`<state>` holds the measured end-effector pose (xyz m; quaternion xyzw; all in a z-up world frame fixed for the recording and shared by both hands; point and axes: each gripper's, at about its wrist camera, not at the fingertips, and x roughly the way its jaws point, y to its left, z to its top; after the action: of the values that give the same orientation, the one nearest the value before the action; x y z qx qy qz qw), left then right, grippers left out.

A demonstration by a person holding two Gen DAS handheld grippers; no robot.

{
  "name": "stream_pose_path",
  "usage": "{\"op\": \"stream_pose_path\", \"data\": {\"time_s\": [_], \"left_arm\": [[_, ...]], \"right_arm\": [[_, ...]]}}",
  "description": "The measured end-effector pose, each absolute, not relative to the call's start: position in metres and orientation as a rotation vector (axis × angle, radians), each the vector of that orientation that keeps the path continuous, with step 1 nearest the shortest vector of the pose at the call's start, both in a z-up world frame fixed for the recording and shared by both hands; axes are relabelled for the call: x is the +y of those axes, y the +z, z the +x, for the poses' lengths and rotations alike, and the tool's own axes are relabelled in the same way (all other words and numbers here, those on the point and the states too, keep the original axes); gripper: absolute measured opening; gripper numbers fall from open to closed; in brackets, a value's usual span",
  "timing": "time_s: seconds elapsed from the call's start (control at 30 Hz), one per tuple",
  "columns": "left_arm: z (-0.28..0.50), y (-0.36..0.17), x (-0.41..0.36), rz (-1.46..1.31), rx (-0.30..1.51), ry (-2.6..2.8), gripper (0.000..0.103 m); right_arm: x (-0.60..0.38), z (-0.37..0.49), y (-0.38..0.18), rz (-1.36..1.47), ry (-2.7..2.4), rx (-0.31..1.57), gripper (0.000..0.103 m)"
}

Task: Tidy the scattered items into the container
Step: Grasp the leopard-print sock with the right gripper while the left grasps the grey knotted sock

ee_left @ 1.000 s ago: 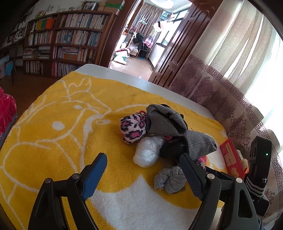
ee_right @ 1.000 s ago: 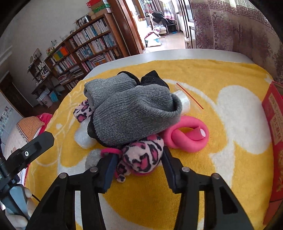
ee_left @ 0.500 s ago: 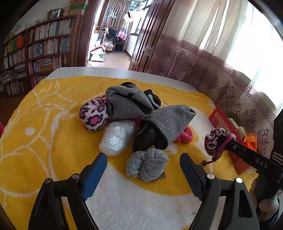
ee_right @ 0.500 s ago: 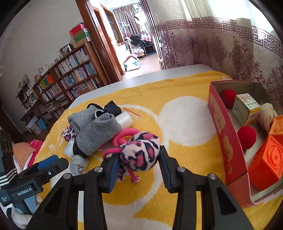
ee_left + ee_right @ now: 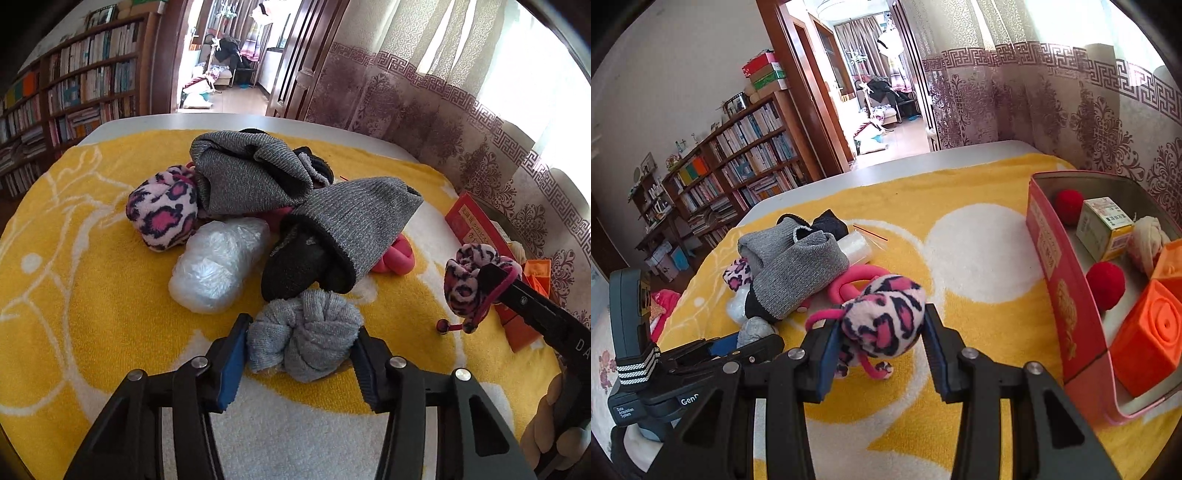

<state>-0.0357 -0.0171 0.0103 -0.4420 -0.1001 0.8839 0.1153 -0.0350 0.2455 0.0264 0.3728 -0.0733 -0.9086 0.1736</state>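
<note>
My right gripper (image 5: 879,338) is shut on a pink leopard-print sock ball (image 5: 884,321) and holds it above the yellow towel, left of the red tin box (image 5: 1060,280); the ball also shows in the left wrist view (image 5: 469,284). My left gripper (image 5: 299,350) has its jaws against both sides of a grey sock ball (image 5: 303,339) lying on the towel. Behind it is a pile: two grey knit socks (image 5: 251,177), a second leopard-print ball (image 5: 162,210), a clear plastic wad (image 5: 218,266), a pink ring (image 5: 393,258).
The tin holds red pompoms (image 5: 1105,282), a small carton (image 5: 1102,225), a cream ball (image 5: 1147,240) and orange blocks (image 5: 1148,343). The yellow towel (image 5: 74,295) covers a white table (image 5: 923,162). Bookshelves stand at the left and curtains at the right.
My right gripper lifted the leopard-print ball off the pile and carried it right toward the tin. My left gripper moved forward and closed around the grey sock ball.
</note>
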Motion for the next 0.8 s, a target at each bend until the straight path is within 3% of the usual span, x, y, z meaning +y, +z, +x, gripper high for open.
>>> {"op": "stream_pose_path", "data": {"time_s": [0.33,0.8], "left_arm": [[-0.019,0.031,-0.014,-1.164,-0.274,2.612,0.053],[-0.011,0.046,0.005,-1.109,-0.258,2.585,0.053]], "right_arm": [[0.25,-0.027,0.038,0.968,-2.614,-0.214,0.045],[0.356,-0.023,0.089,0.853,-2.826,-0.441,0.046]]}}
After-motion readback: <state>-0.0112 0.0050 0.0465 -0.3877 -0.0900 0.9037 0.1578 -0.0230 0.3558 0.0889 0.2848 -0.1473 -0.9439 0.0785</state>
